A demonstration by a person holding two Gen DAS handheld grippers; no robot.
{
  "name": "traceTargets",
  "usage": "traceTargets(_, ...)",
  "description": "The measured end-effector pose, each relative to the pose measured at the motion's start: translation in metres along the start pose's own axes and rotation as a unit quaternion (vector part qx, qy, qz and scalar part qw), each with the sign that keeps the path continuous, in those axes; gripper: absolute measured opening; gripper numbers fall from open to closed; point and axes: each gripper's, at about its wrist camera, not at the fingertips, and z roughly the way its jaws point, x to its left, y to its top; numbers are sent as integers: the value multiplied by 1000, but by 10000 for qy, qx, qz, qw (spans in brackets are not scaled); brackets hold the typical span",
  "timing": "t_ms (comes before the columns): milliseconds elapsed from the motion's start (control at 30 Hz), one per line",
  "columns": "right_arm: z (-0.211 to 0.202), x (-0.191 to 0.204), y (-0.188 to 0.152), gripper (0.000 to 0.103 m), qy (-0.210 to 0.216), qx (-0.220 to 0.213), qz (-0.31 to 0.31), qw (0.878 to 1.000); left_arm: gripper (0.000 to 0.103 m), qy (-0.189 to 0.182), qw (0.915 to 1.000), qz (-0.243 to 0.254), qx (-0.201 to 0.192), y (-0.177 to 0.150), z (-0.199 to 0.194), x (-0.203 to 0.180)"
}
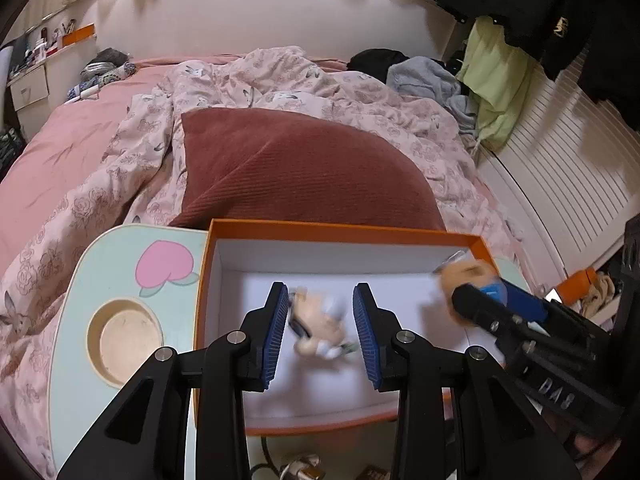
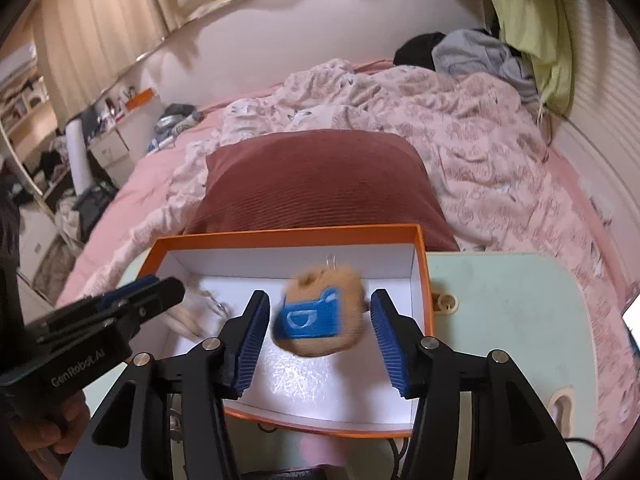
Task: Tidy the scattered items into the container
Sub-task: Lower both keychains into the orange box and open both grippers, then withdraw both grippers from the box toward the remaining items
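Both toys dropping into the box

The left gripper (image 1: 320, 332) stands spread, pads clear of a blurred pale toy (image 1: 318, 330) over the box (image 1: 332, 230) floor. The right gripper (image 2: 320, 340) stands wide, a tan plush (image 2: 320, 316) with a blue patch loose between its jaws at 12 o'clock. Judged: release step; next, both pull back and seek any remaining items.
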Motion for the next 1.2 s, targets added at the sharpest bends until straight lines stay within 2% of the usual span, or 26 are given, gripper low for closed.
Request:
traceTargets(167, -21, -6, -7, 54, 58, -210, 131, 9997, 39, -37, 9997, 63, -235, -6, -20, 3)
traceTargets(267, -51, 1, -20, 54, 142, -398, 39, 9991, 39, -171, 9992, 23, -372, -11, -40, 4)
traceTargets(300, -64, 5, -26, 56, 155, -458, -30, 9988, 43, -201, 9990, 38, -408, -13, -48, 3)
traceTargets(333, -74, 8, -32, 57, 156, -505, -101, 9986, 52, -211, 9988, 89, -435, -18, -56, 1)
traceTargets(400, -92, 13, -49, 65, 92, -553, -252, 9981, 62, -212, 9980, 225, -548, -30, -74, -3)
traceTargets(533, -114, 12, -89, 66, 162, -392, -443, 9981, 63, -161, 9963, 468, -696, -64, -101, -11)
traceTargets(700, -117, 1, -136, 66, -193, 3, -556, 9983, 63, -350, 9985, 393, -124, -113, -106, -10)
traceTargets(867, -110, -2, -172, 66, -278, 413, -630, 9968, 63, 125, 9993, 267, 246, -150, -96, -5)
traceTargets(1067, -90, 5, -188, 66, -411, 728, -796, 9933, 63, 235, 9976, 43, 651, -166, -75, 6)
traceTargets(1200, -86, 9, -190, 77, -552, 763, -875, 9917, 64, 544, 9964, 137, 637, -170, -70, 5)
